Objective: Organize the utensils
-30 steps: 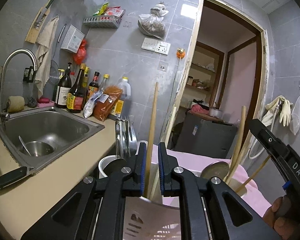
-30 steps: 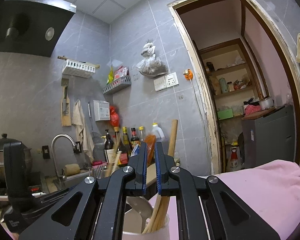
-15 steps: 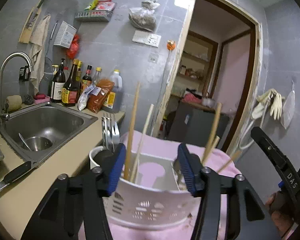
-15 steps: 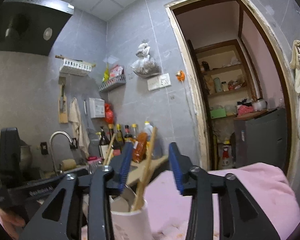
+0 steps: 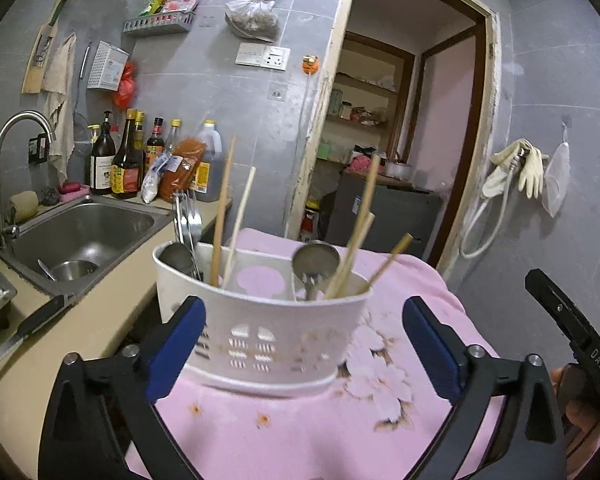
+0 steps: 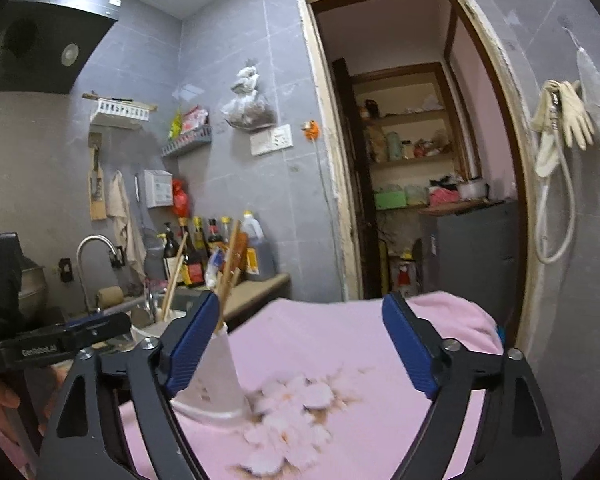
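A white caddy (image 5: 260, 332) is seen sitting on a pink floral cloth (image 5: 340, 432), right between the spread jaws of the left gripper (image 5: 304, 344). Nothing is being pinched there; both blue pads are held apart from the caddy walls.

The caddy is split into compartments. In the left one, a couple of chopsticks (image 5: 222, 216) are stood up leaning, with some metal utensils (image 5: 186, 220) bunched at the far left edge. In the right one, a ladle (image 5: 315, 258) is parked bowl-up, with more chopsticks (image 5: 358, 236) fanned out beside it.

From the right wrist view, the right gripper (image 6: 300, 344) is also spread wide, nothing clamped. The caddy (image 6: 216, 376) is seen end-on just behind its left pad; whether the pad touches it can't be told. Chopsticks (image 6: 230, 264) are poking up out of it.

Off to the side, a sink (image 5: 80, 232) is set into the counter with a steel bowl (image 5: 74, 270) lying in it. Sauce bottles (image 5: 128, 160) are lined up along the wall behind.
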